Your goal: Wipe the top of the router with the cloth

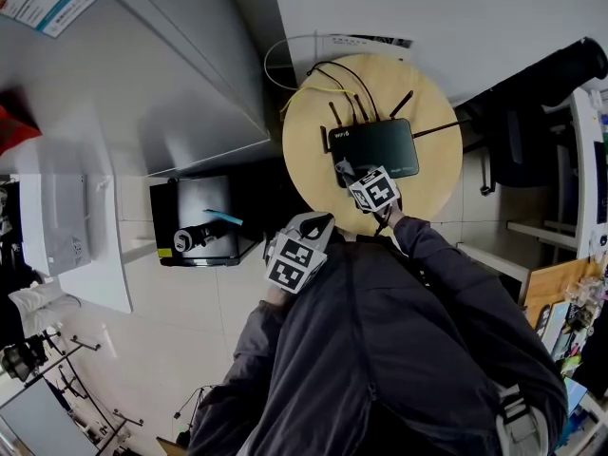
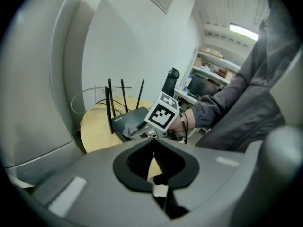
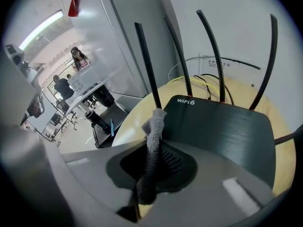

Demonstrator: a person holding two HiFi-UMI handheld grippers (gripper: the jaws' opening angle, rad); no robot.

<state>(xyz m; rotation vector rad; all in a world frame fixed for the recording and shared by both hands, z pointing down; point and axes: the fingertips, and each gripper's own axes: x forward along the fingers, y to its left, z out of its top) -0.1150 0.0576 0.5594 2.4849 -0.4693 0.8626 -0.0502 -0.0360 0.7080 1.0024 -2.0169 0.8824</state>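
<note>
Right gripper view is the telling one: the right gripper has its fingers pinched on a grey cloth, whose loose end sticks up and forward at the router's near left corner, just by the foot of one antenna. Held that way, I'd say the cloth is lined up to be dragged across the router's flat black top. The router sits on a round wooden surface, with cables trailing behind it.

The left gripper hangs well back from the router, off the surface and close to the person's chest. Its fingers are pressed together on nothing, so it looks out of the job for now.

I can't tell whether the cloth touches the router or hovers just above it. The gripper's body hides the router's near edge, and the pinched part of the cloth is lost in shadow.
</note>
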